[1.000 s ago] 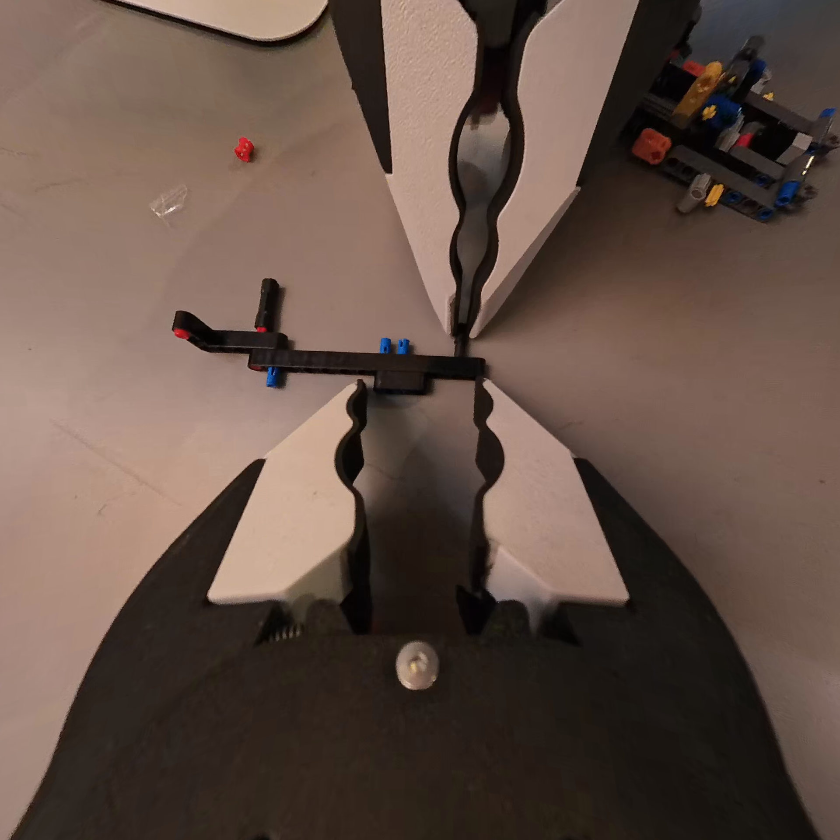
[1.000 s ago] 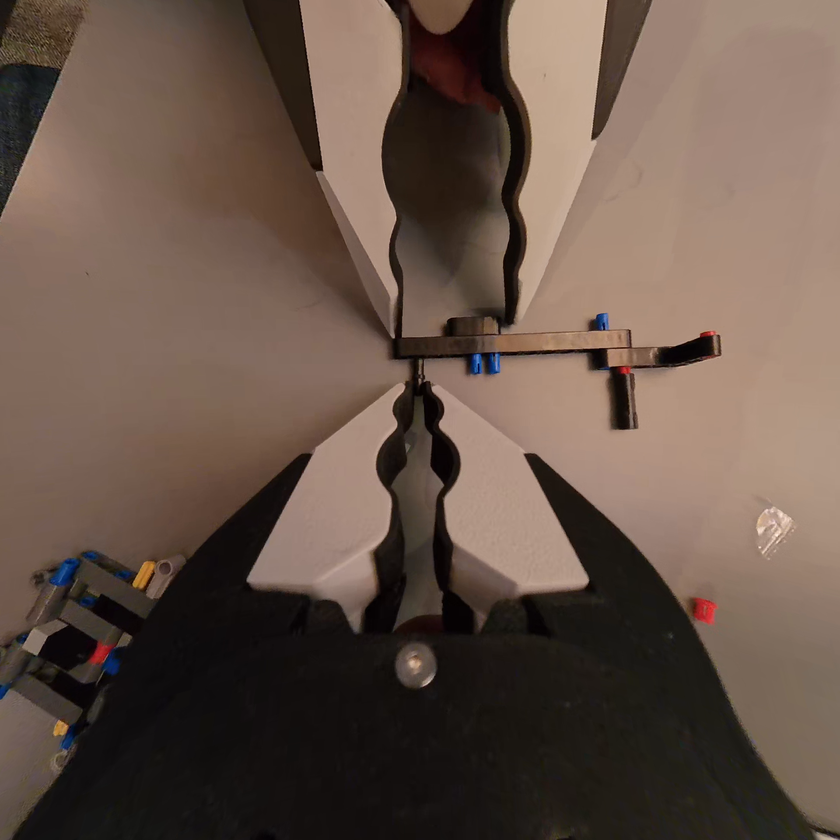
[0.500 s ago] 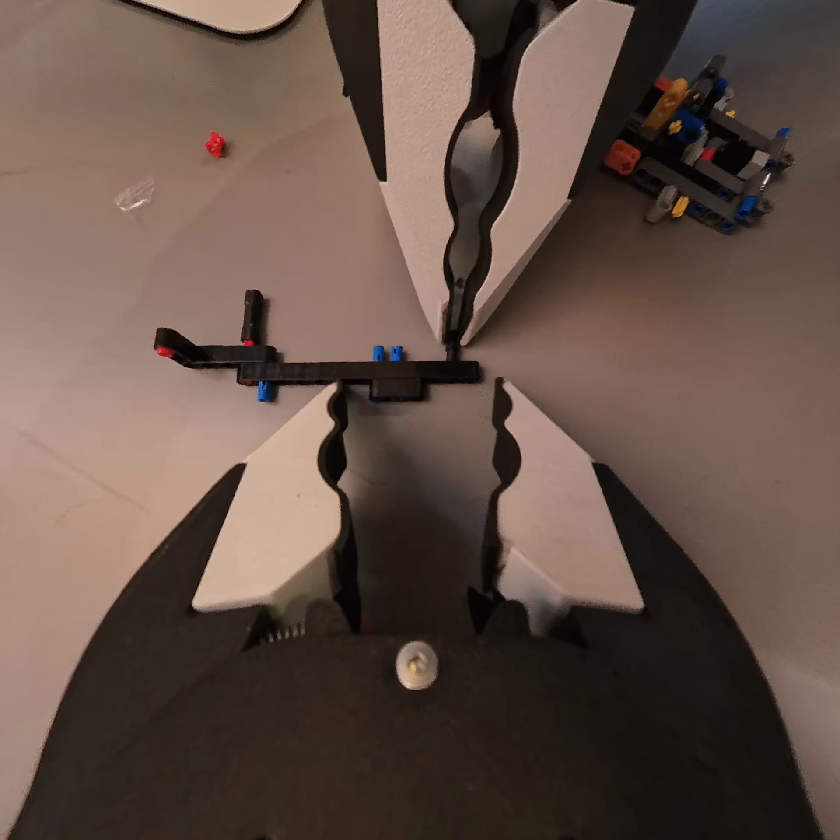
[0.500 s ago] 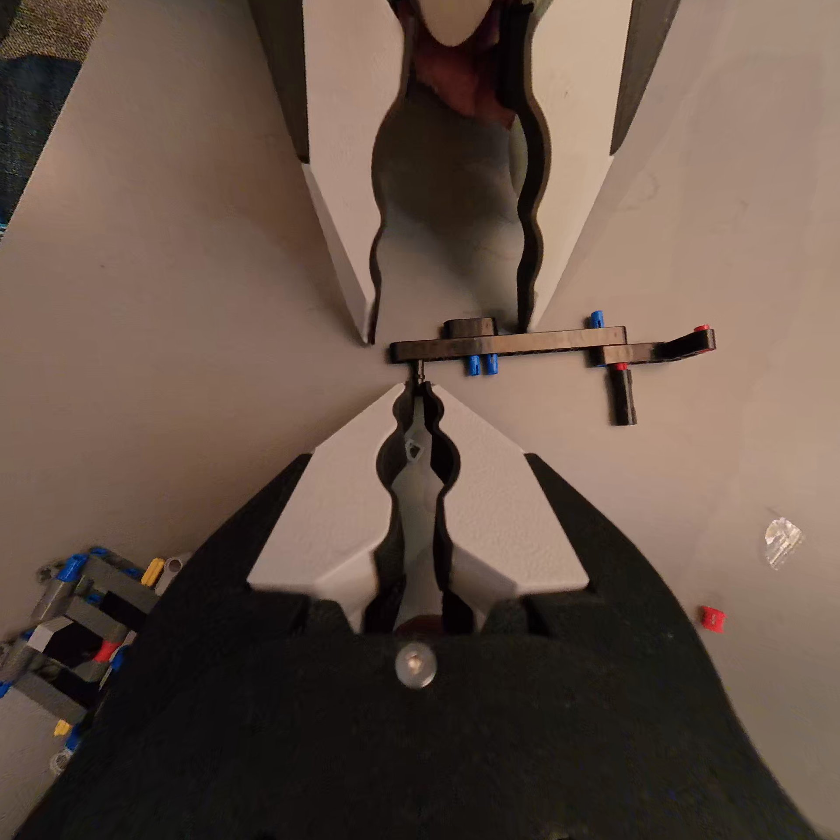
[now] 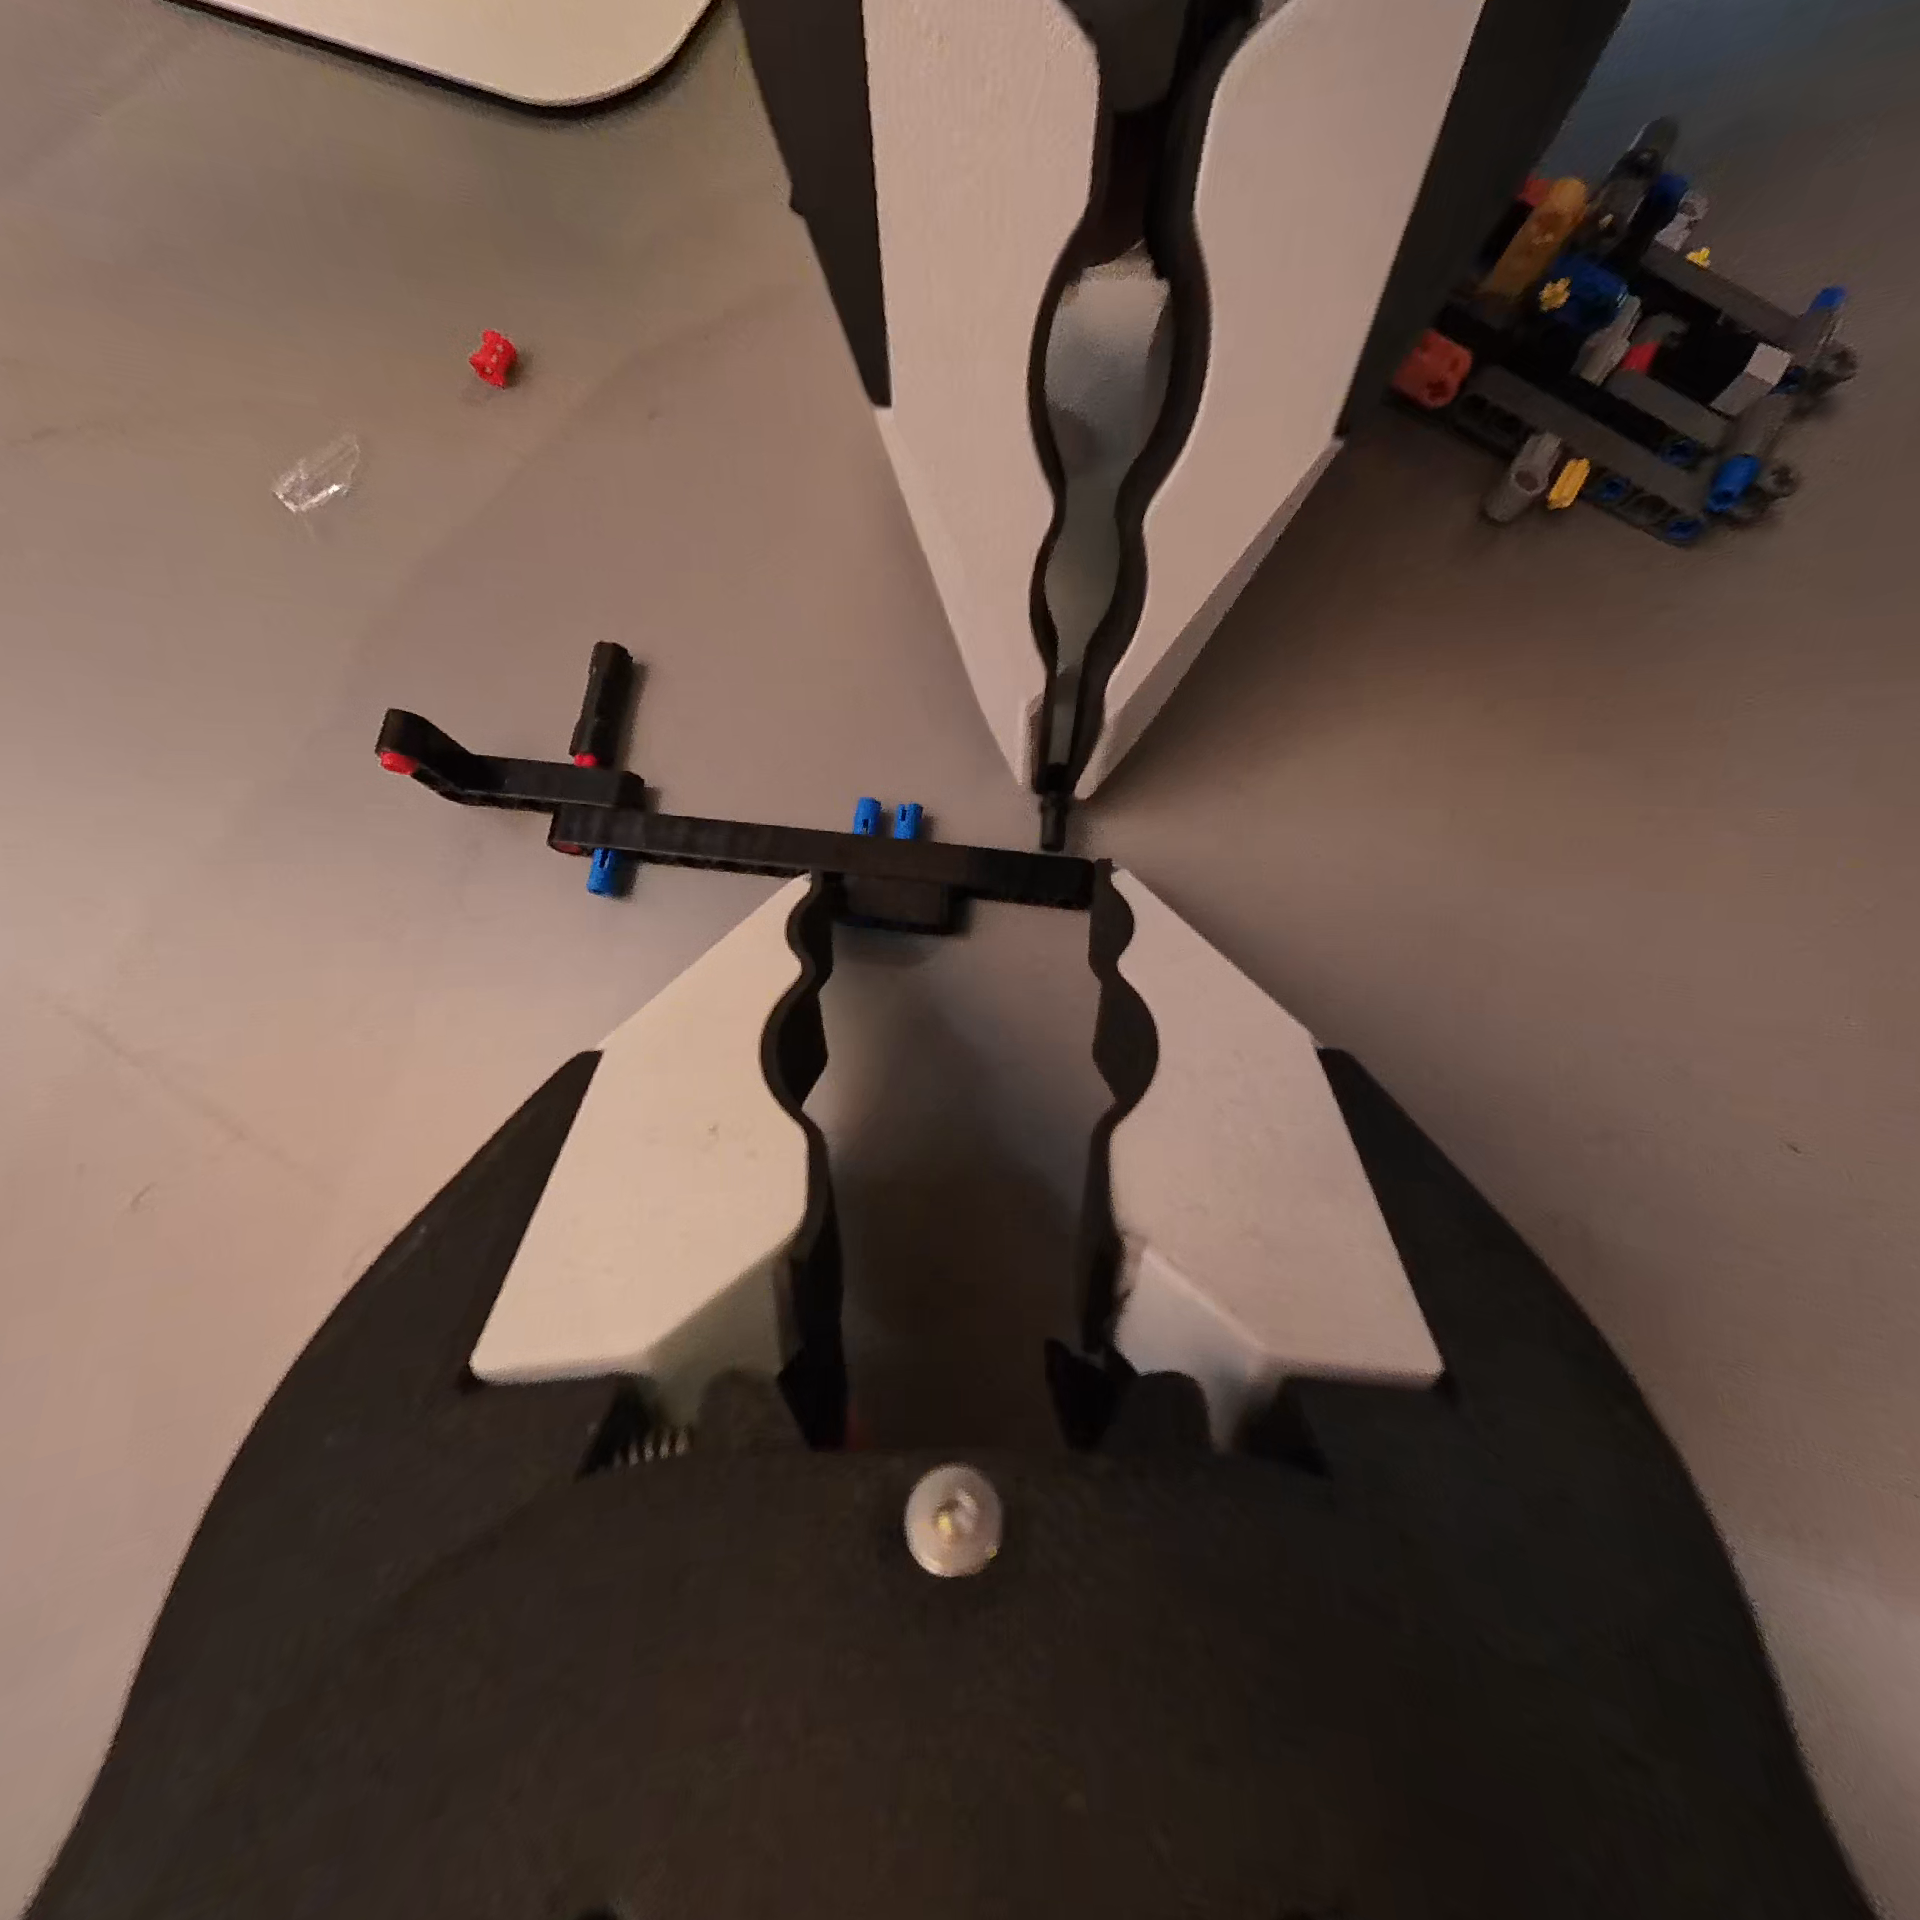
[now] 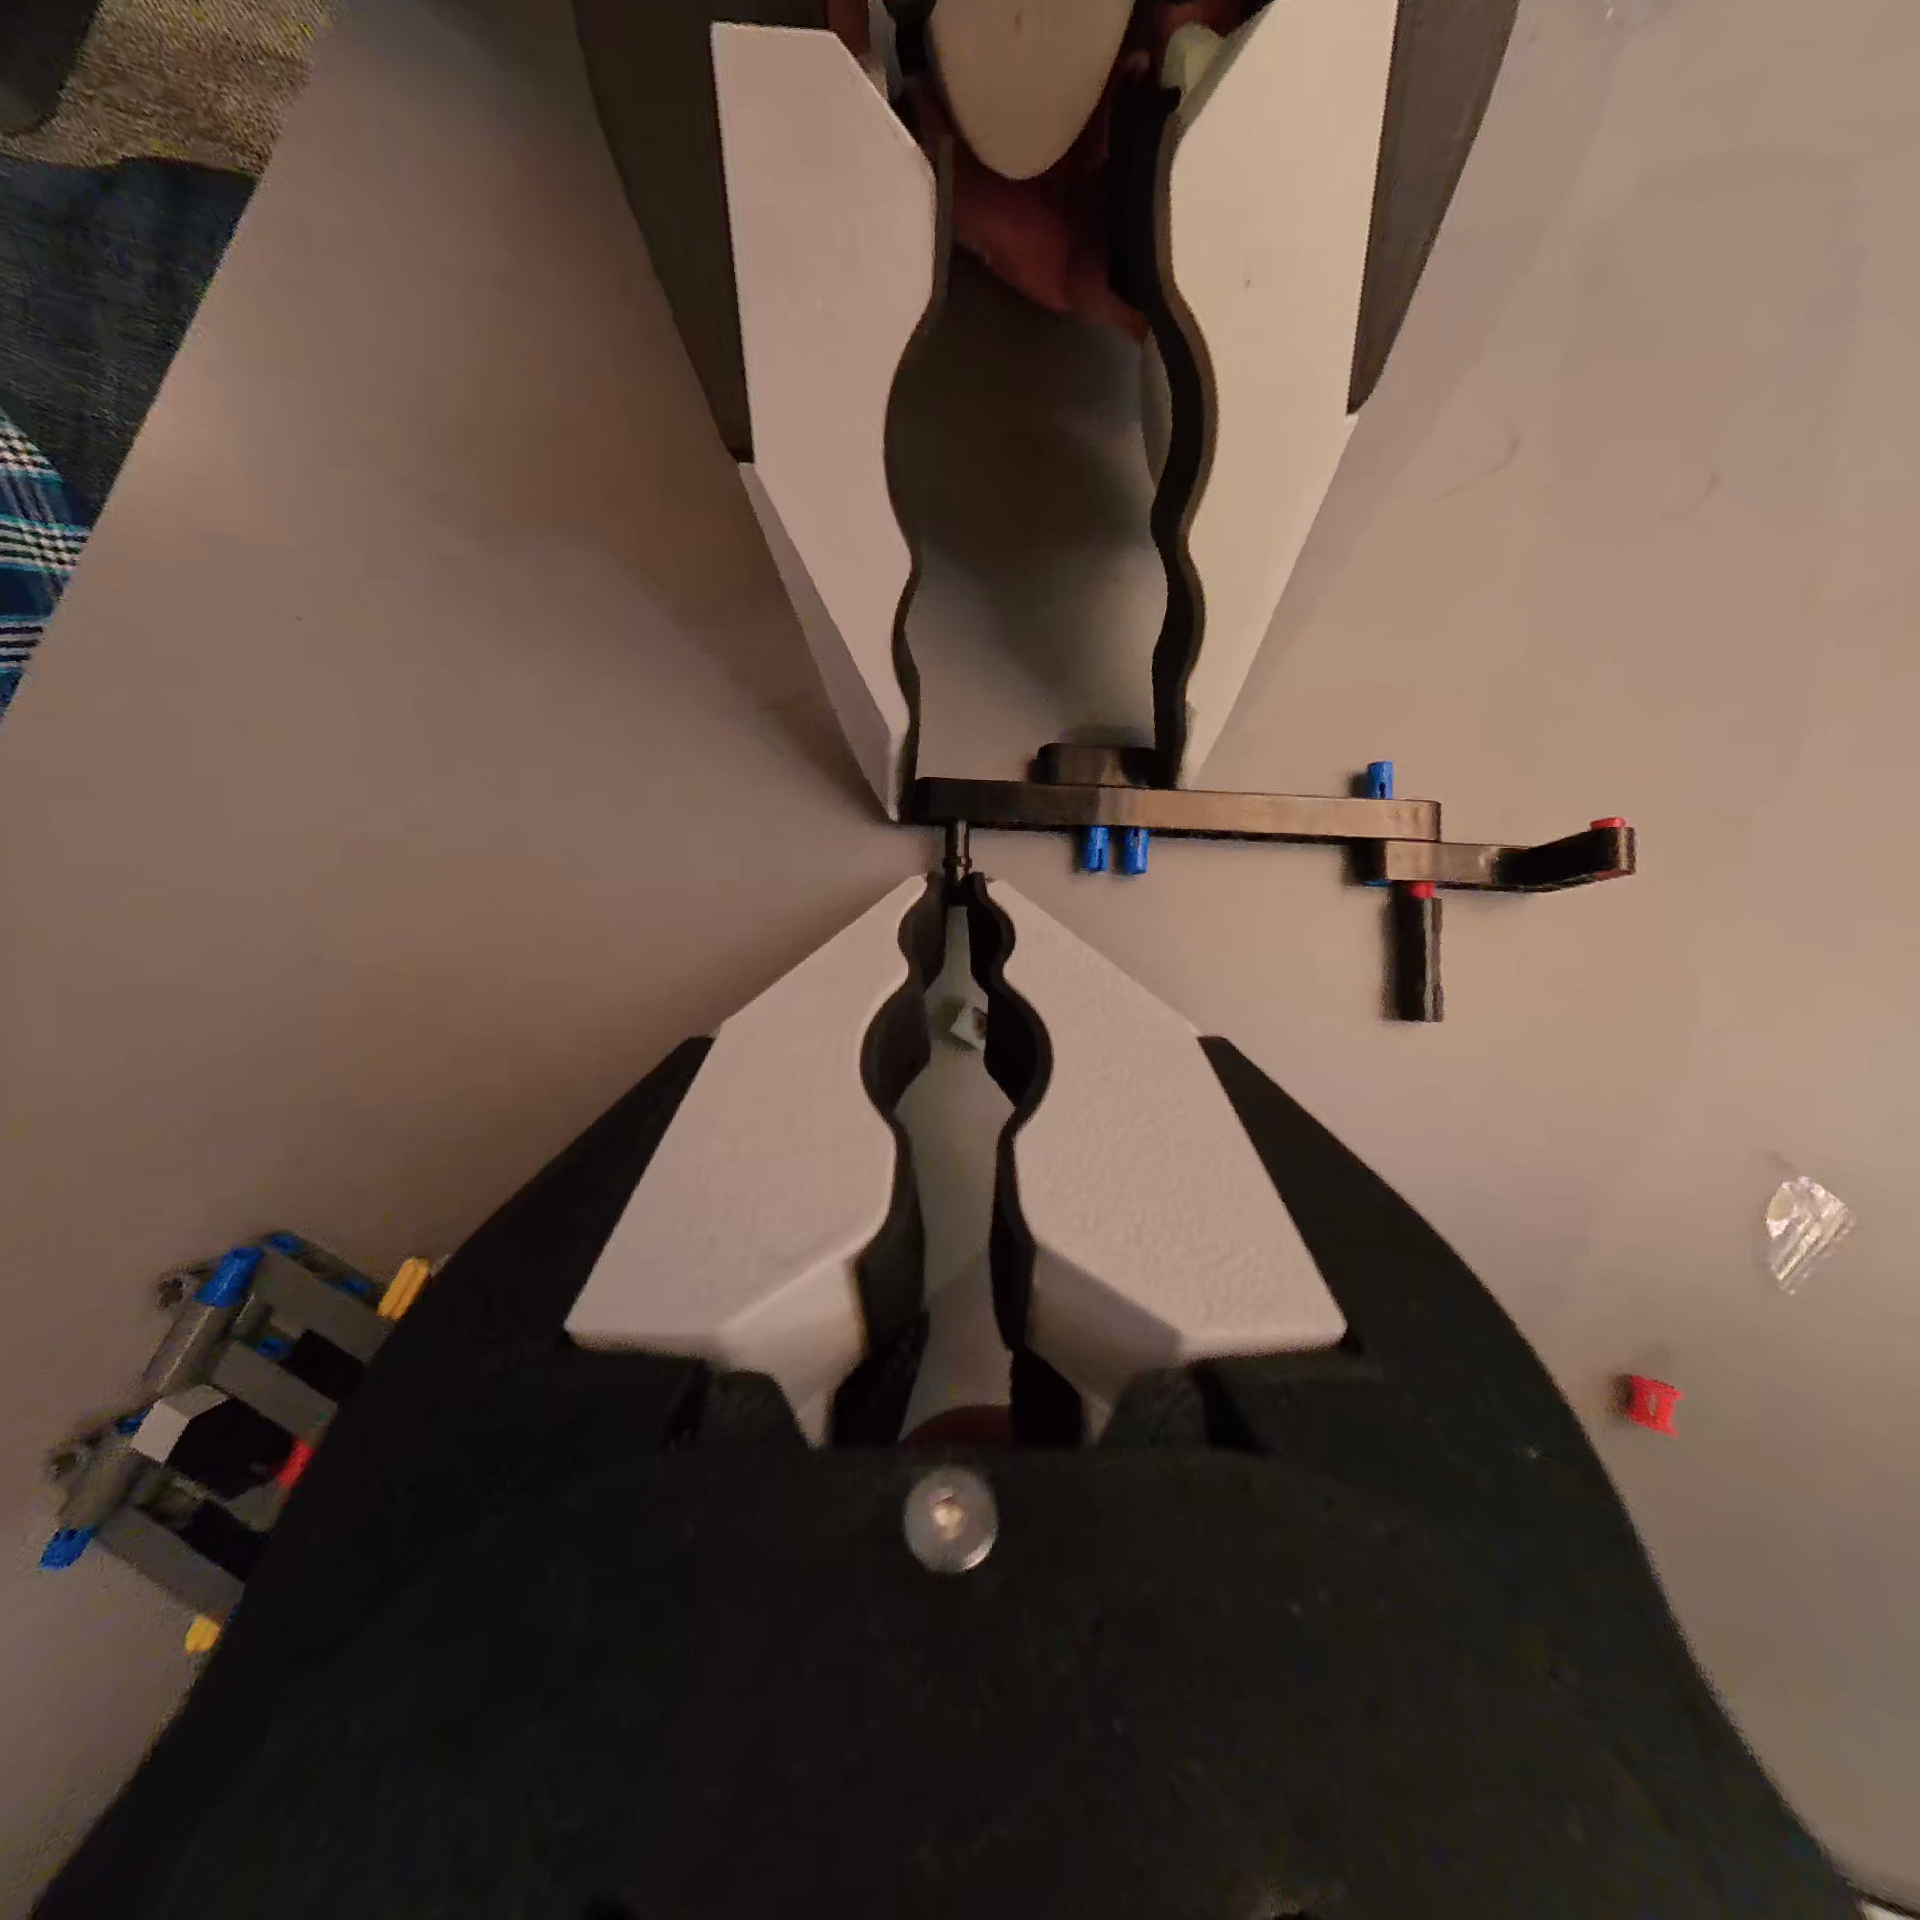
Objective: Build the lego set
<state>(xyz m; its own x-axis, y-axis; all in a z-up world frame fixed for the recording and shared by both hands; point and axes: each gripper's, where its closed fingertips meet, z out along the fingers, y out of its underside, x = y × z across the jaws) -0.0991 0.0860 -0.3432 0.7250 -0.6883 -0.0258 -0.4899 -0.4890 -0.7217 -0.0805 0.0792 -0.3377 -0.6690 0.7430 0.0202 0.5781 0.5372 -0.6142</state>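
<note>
A long black beam [image 5: 727, 831] with blue pins lies flat on the table, joined at its far end to a bent black beam [image 5: 457, 764] with red pins and a short black connector. It also shows in the right wrist view [image 6: 1247, 810]. My left gripper [image 5: 956, 883] is open, its tips at the beam's near side, straddling the beam's end and a small black block under it. My right gripper [image 6: 951, 883] is shut on a small black pin [image 6: 956, 844], whose tip touches the beam near its end. The right gripper also shows in the left wrist view [image 5: 1055, 779].
A partly built grey and black frame [image 5: 1631, 353] with blue and yellow pins stands beside the right gripper; it also shows in the right wrist view [image 6: 218, 1423]. A small red piece [image 5: 491, 358] and a clear piece [image 5: 317, 473] lie loose. A white board corner [image 5: 468, 42] is at the back. Both grippers' tips are close together, under 4 cm apart.
My left gripper opened wider, then came forward to the beam and narrowed a little. My right gripper kept the black pin at the beam's end.
</note>
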